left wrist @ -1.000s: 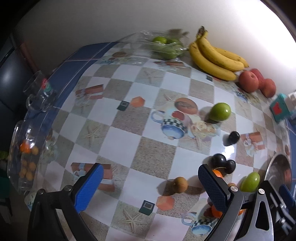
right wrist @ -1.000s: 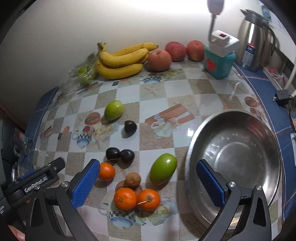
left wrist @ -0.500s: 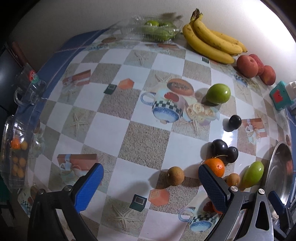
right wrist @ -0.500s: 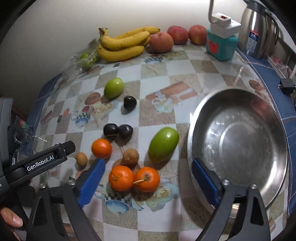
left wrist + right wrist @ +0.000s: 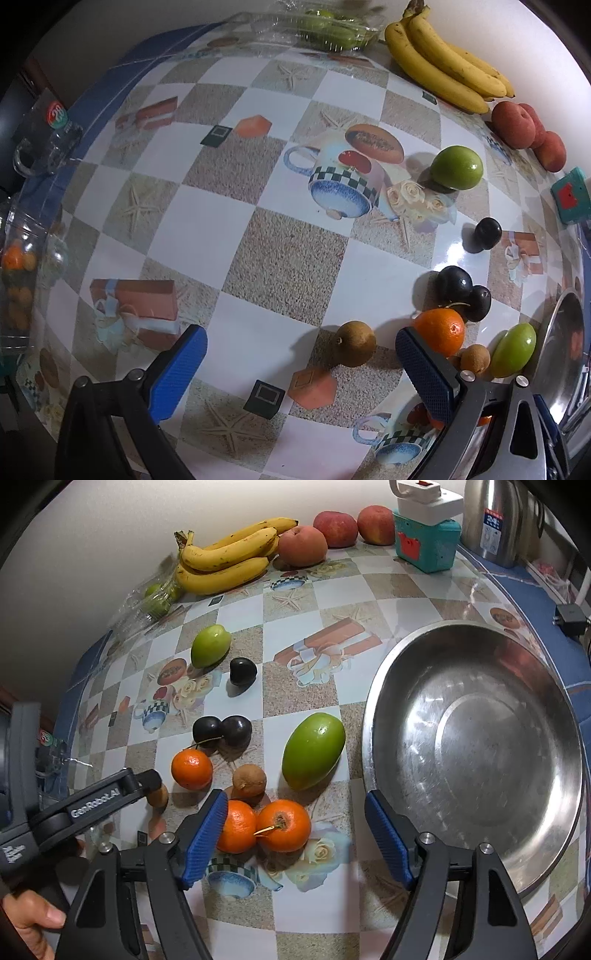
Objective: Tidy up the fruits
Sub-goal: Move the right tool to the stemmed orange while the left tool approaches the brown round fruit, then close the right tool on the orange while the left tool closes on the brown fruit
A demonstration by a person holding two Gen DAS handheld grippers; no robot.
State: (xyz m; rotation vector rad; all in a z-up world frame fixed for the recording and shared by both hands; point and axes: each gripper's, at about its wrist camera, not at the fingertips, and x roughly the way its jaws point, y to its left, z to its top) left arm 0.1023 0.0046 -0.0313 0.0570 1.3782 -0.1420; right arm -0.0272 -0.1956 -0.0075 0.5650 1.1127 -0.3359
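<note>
My right gripper (image 5: 295, 834) points down over two oranges (image 5: 284, 825) lying side by side. Its jaws are closing with both oranges between them, and the pads do not press on the fruit. A green mango (image 5: 314, 751) and a steel bowl (image 5: 480, 738) lie just beyond and to the right. My left gripper (image 5: 301, 369) stands open over a small brown fruit (image 5: 354, 343), which sits between its blue fingers without touching them. A third orange (image 5: 439, 328) lies behind the right finger, next to two dark plums (image 5: 463, 291).
Bananas (image 5: 225, 559) and red apples (image 5: 303, 546) line the back wall beside a teal box (image 5: 426, 546) and a metal flask (image 5: 495, 520). A green fruit (image 5: 210, 646) and a lone plum (image 5: 242, 671) sit mid-table. A glass mug (image 5: 48, 144) stands at the left edge.
Both grippers have sunk toward the table. The right jaws have narrowed around the two oranges. The brown fruit now lies between the left fingers.
</note>
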